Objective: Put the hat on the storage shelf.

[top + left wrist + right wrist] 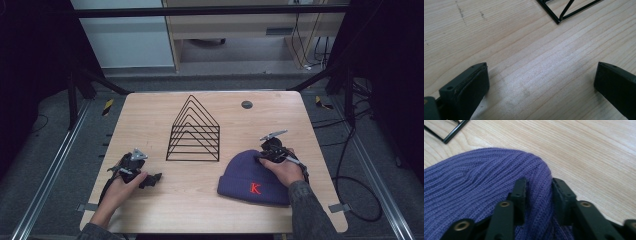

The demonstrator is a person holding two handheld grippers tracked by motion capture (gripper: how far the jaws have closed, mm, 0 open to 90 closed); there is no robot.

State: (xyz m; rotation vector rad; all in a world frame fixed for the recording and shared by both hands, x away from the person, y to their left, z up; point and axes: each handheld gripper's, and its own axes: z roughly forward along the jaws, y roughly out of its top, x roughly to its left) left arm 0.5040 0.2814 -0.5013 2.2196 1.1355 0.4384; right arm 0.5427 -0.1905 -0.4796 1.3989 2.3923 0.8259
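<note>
So the thing being worked on here is a purple knit beanie [252, 179], ribbed all over, with a fold-up cuff along the near edge and a red letter K stitched on that cuff. It's lying flat on the wooden table [150, 210], just in front and to the right of the black wire rack [194, 132], which stands in the middle of the table like a row of little triangle frames.

The right gripper [538, 195] sits at the beanie's far right edge, on the side away from the rack's front corner. Up close its jaws are pinched onto a ridge of the purple knit, and the fabric bunches up between the two pads.

The left gripper [150, 178] rests on the table in front and to the left of the rack, with its jaws spread wide over bare wood.
</note>
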